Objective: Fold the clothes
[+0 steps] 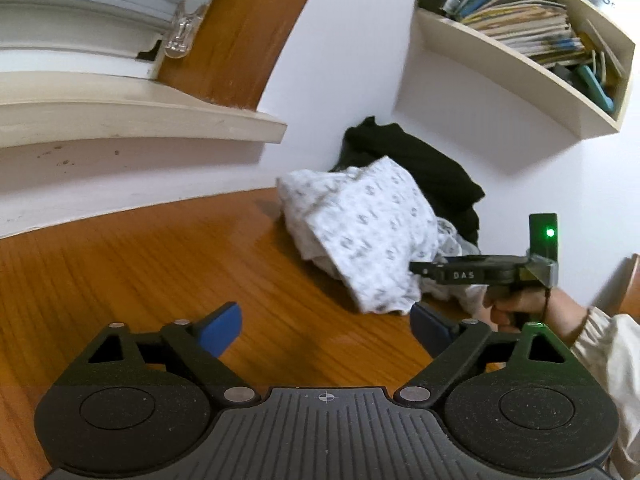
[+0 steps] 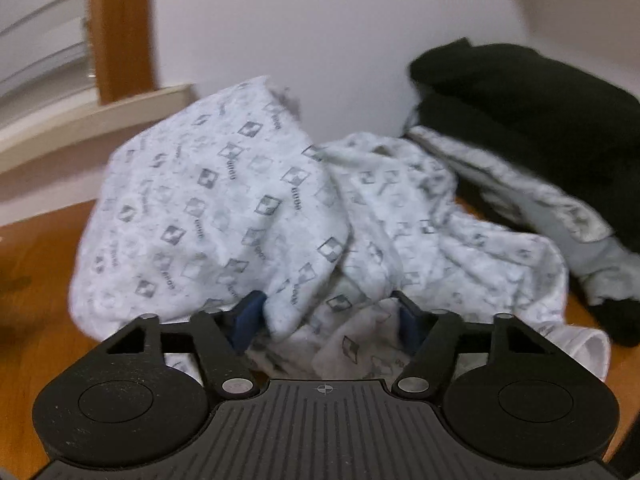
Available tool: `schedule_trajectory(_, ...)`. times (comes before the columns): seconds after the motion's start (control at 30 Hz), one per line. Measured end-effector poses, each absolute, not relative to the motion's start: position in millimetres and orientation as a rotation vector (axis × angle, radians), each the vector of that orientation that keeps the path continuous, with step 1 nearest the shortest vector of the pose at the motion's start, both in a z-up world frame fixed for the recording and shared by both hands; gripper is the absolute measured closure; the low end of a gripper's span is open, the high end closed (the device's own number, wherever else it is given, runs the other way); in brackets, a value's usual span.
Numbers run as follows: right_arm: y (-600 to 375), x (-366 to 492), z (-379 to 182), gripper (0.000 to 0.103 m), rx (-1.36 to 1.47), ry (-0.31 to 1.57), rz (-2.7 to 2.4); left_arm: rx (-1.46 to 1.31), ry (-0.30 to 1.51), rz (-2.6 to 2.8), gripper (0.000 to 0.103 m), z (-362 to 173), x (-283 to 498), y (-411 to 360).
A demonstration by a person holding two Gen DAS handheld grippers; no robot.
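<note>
A crumpled white garment with a grey square print (image 1: 372, 232) (image 2: 224, 200) lies on the wooden table (image 1: 160, 264) by the wall. A black garment (image 1: 420, 164) (image 2: 520, 112) is heaped behind it and partly over it. My right gripper (image 2: 329, 316) is pushed into the near edge of the white garment, its blue pads wide apart with loose folds of fabric between them. Seen from the left wrist, that right gripper (image 1: 424, 270) shows edge-on, held by a person's hand (image 1: 516, 312). My left gripper (image 1: 326, 326) hovers open over bare wood, short of the garment, with nothing between its fingers.
A window sill (image 1: 120, 116) and a wooden window frame (image 1: 240, 32) stand at the left. A wall shelf with books (image 1: 520, 60) hangs above the clothes at the right. Bare table top stretches left of the pile.
</note>
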State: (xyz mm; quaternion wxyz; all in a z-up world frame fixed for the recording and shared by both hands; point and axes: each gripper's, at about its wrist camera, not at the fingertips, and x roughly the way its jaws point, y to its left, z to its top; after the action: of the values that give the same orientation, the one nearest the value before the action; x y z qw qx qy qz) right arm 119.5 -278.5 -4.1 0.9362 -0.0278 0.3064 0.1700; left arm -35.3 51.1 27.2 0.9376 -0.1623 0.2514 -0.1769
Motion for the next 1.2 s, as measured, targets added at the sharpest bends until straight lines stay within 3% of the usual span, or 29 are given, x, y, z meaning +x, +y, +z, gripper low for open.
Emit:
schedule_trajectory(0.53,-168,44,15,0.037,-0.182,0.599,0.684,-0.368,0.522,-0.245,0.0,24,-33,70)
schedule_trajectory(0.6,-173,36,25,0.034,-0.19,0.516,0.616,-0.369,0.523,-0.215,0.0,22,-32,73)
schedule_trajectory(0.7,-180,25,40,0.019,-0.222,0.344,0.522,-0.373,0.525,-0.172,0.0,20,-30,77)
schedule_trajectory(0.87,-162,48,48,0.018,-0.219,0.405,0.556,-0.365,0.528,-0.154,0.0,17,-30,79)
schedule_trajectory(0.9,-156,56,48,0.019,-0.205,0.435,0.568,-0.368,0.528,-0.157,0.0,17,-30,79)
schedule_trajectory(0.93,-151,66,46,0.027,-0.196,0.467,0.573,-0.37,0.527,-0.159,0.0,17,-31,80)
schedule_trajectory(0.97,-146,76,44,0.048,-0.196,0.488,0.576,-0.372,0.524,-0.158,0.0,17,-31,80)
schedule_trajectory(1.0,-143,86,42,0.059,-0.203,0.501,0.578,-0.372,0.523,-0.159,0.0,17,-31,80)
schedule_trajectory(1.03,-143,93,42,0.079,-0.201,0.509,0.578,-0.373,0.523,-0.159,0.0,17,-31,80)
schedule_trajectory(1.2,-184,102,72,0.086,-0.14,0.38,0.475,-0.369,0.516,-0.175,0.0,17,-31,78)
